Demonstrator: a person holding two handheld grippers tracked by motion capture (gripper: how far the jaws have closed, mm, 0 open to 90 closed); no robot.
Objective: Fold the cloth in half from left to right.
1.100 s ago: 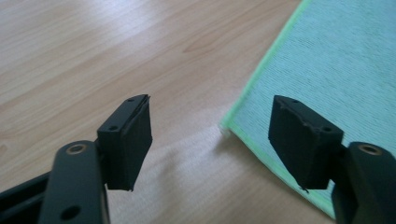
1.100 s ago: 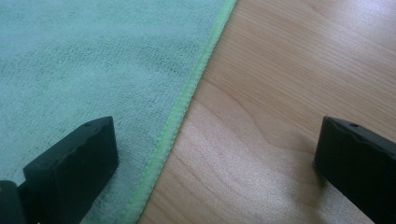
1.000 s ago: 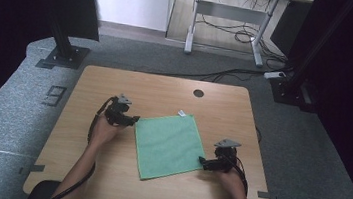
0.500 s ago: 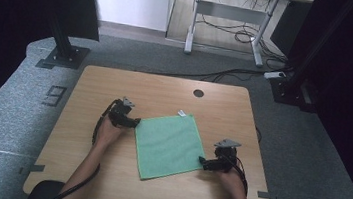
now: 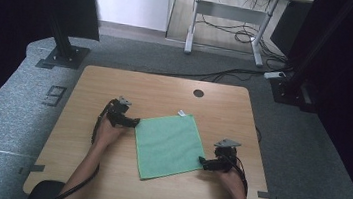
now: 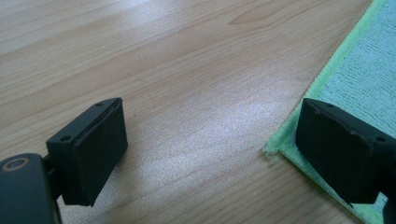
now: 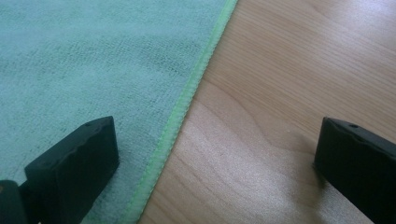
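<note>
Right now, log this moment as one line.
cloth: flat on table | left tongs: just opening, at cloth's left corner | right tongs: open, straddling cloth's right edge

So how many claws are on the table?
2. The left claw sits at the green cloth's left corner, and the right claw sits at the cloth's right edge, each held in a hand.

digit 9 on floor mat (image 5: 54,96)

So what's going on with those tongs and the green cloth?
Left tongs just opening at cloth corner. Right tongs open astride its edge. Cloth flat on table.
</note>
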